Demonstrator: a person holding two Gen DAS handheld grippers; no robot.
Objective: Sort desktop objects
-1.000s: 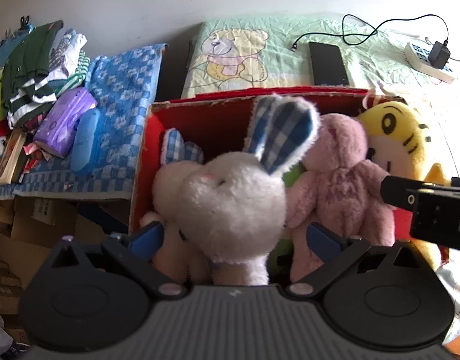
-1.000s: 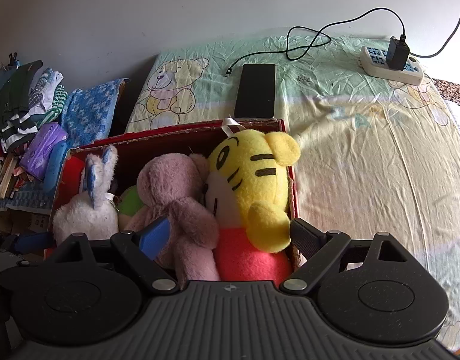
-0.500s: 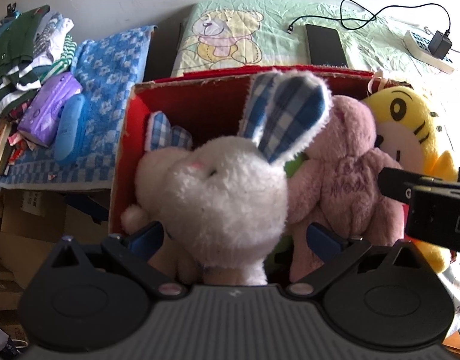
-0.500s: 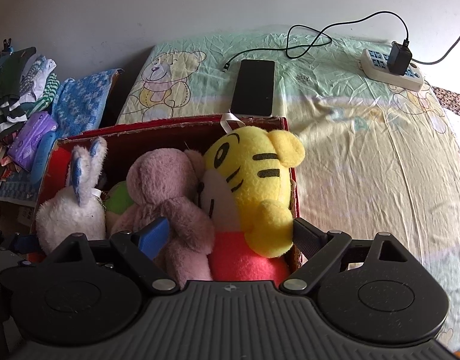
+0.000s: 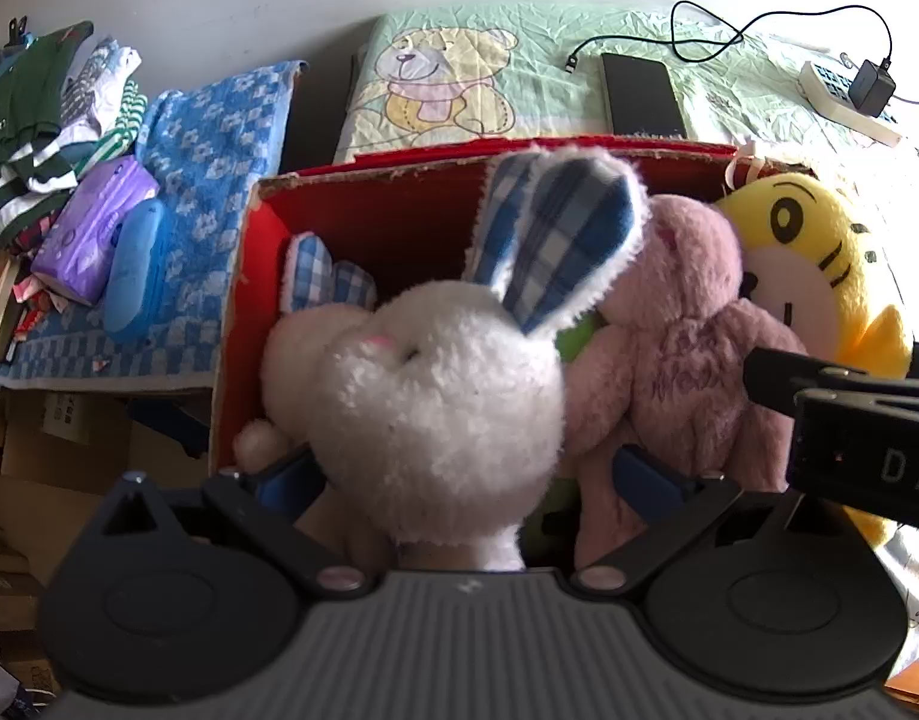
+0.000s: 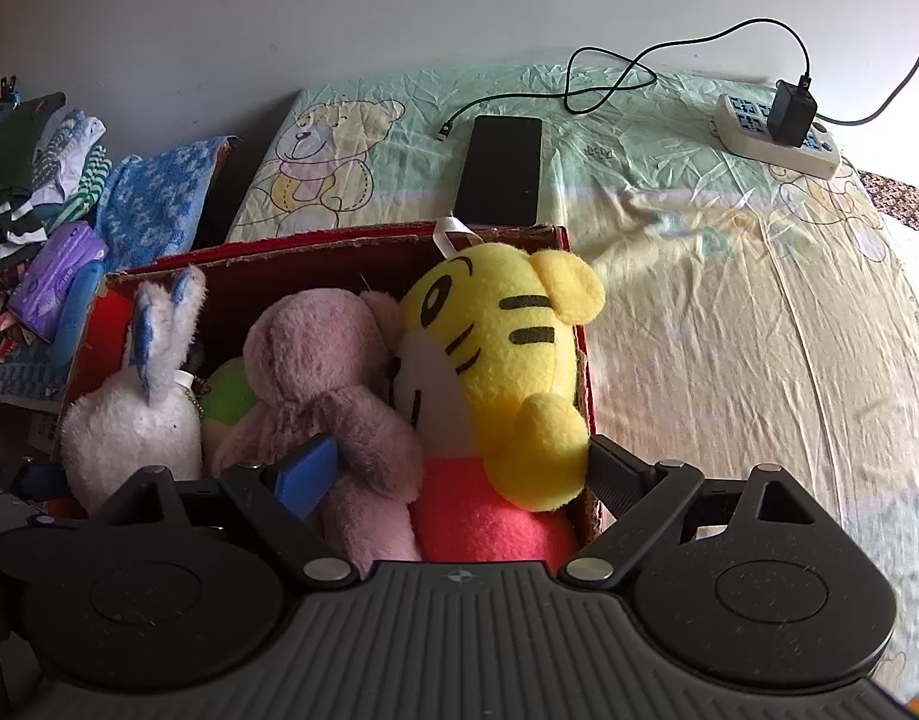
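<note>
The red box (image 6: 363, 240) is packed: white rabbit (image 6: 135, 420), pink bear (image 6: 321, 372) and yellow tiger (image 6: 507, 348) press together, leaving free room only at the rear-left corner. The bedsheet (image 6: 729, 330) right of the box lies open; phone (image 6: 501, 171) and power strip (image 6: 771, 141) occupy its far edge.

Daylight, bright overall, coming from the right. Left wrist view: right edge blown out, glare washes the yellow tiger plush (image 5: 819, 276) and the sheet beside it. White rabbit plush (image 5: 441, 414) close to the lens, soft and out of focus. Red box (image 5: 363, 222) interior dark, in shadow. Right wrist view: evenly lit, sharper; bedsheet (image 6: 729, 300) bright but not clipped, wall dim grey. Strong fisheye bending in both; corners vignetted black. Left-hand clutter darker, slightly smeared at the edge.
</note>
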